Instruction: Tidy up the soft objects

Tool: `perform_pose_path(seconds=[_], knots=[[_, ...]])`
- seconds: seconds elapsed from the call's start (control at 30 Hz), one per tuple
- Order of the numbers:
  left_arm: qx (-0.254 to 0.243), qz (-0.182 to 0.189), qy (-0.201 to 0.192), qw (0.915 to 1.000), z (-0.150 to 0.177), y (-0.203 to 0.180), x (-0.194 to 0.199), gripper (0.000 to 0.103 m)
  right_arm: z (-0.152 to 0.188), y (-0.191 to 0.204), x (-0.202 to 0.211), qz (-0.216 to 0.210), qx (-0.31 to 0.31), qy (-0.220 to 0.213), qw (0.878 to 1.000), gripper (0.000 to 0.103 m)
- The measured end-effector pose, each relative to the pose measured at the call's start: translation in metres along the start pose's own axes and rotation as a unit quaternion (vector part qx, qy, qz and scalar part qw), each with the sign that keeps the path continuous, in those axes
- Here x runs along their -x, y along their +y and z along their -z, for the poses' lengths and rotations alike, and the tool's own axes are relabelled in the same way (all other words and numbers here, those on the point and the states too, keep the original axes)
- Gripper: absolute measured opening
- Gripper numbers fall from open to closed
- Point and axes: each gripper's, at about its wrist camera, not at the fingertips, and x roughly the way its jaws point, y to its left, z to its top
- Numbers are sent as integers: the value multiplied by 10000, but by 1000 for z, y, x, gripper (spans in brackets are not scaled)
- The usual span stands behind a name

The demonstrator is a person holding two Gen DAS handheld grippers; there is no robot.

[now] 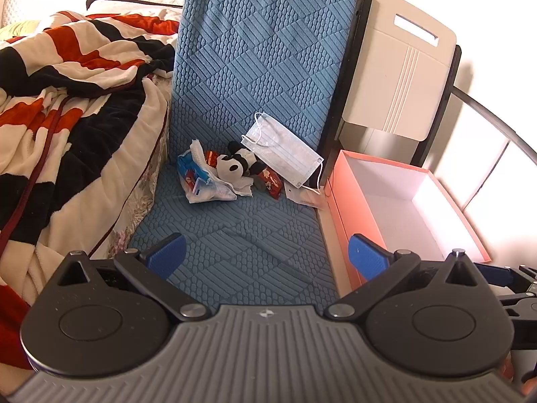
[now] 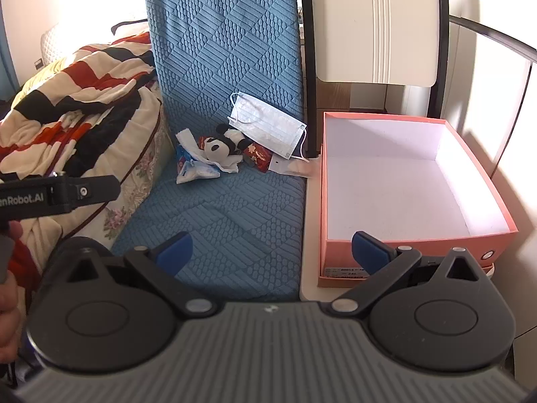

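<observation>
Blue quilted cushion (image 1: 241, 100) fills the left wrist view; a small pile sits at its fold: a plush toy (image 1: 235, 164), a face mask (image 1: 285, 151) leaning on the backrest, and a plastic packet (image 1: 201, 181). The left hand-held gripper (image 1: 266, 258) is spread wide, released, holding nothing. From the right wrist, the right hand-held gripper (image 2: 272, 252) is likewise released, before an orange box (image 2: 416, 245) beside the cushion.

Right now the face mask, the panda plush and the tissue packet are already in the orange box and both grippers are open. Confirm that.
Not quite. The orange box is empty; the face mask, panda plush and tissue packet lie on the blue cushion beside it, as the right wrist view shows. Both the left gripper and right gripper are open.
</observation>
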Motion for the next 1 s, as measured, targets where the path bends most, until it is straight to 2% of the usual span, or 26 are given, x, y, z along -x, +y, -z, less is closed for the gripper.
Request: perform_pose_path(seconds=[0.17, 0.67, 0.8, 1.0], knots=[[150, 129, 67, 9998, 0, 3, -3, 103, 0, -1, -1, 3, -26, 30, 10000, 103], [58, 14, 21, 10000, 1, 6, -11, 103, -1, -1, -6, -1, 103, 39, 9999, 103], [-40, -80, 44, 10000, 2, 9, -24, 103, -4, -4, -9, 64, 160, -53, 9998, 103], [-63, -120, 39, 9999, -2, 15, -46, 103, -4, -9, -30, 67, 98, 74, 9999, 103]])
